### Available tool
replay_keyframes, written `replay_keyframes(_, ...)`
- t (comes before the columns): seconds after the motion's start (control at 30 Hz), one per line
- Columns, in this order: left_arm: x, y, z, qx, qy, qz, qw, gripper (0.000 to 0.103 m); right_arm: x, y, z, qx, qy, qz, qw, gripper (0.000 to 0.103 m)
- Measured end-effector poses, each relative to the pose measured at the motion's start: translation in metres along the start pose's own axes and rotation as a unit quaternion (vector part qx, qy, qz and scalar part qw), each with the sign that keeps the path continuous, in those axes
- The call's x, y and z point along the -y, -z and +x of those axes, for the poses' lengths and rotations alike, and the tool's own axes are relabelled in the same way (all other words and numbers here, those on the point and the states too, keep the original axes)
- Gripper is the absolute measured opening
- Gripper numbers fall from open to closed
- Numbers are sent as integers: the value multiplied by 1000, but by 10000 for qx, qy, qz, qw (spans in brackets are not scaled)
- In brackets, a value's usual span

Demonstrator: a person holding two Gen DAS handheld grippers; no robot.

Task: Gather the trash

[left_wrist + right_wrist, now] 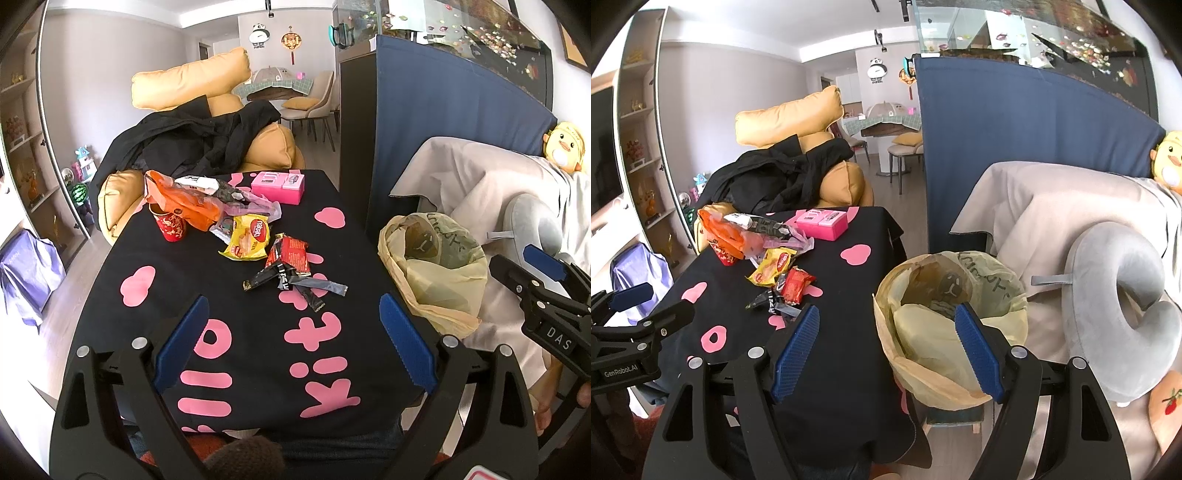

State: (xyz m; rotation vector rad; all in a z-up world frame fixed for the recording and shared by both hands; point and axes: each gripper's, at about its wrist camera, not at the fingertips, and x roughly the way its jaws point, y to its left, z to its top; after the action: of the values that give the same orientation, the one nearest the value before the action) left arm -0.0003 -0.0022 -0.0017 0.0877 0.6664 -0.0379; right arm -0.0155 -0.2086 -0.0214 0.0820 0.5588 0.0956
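Black tablecloth with pink lettering (110,258) covers the table, and off its right edge sits the bin lined with a pale yellow plastic bag (997,325), mouth wide and facing up, just beside the draped sofa. On the cloth, the litter bunches toward the far left corner: a crumpled orange plastic bag (184,206) slumps over a red paper cup (171,226) that stands upright near the left edge. Behind them, against the far edge, a pink box (279,186) lies flat. Nearer the middle comes a yellow snack wrapper (248,238), then a red wrapper (290,253) just to its right, tilted with its long axis running from the far edge back toward the near one. Touching that red one, closest to the grippers, a few dark stick sachets (291,284) lie fanned out, long axes mostly across the table, left to right. Left gripper (293,343) hovers over the near part of the cloth, blue pads spread wide, nothing between them. Right gripper (886,350) hangs at the right edge, fingers also parted and bare, framing the bin's rim.
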Motion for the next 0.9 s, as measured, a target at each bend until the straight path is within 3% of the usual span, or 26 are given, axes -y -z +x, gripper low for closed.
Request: replay_keyframes(0.9,-1,0,0,-13,10,-9,10000,89,0,0,-3,19,16,8,10000,72)
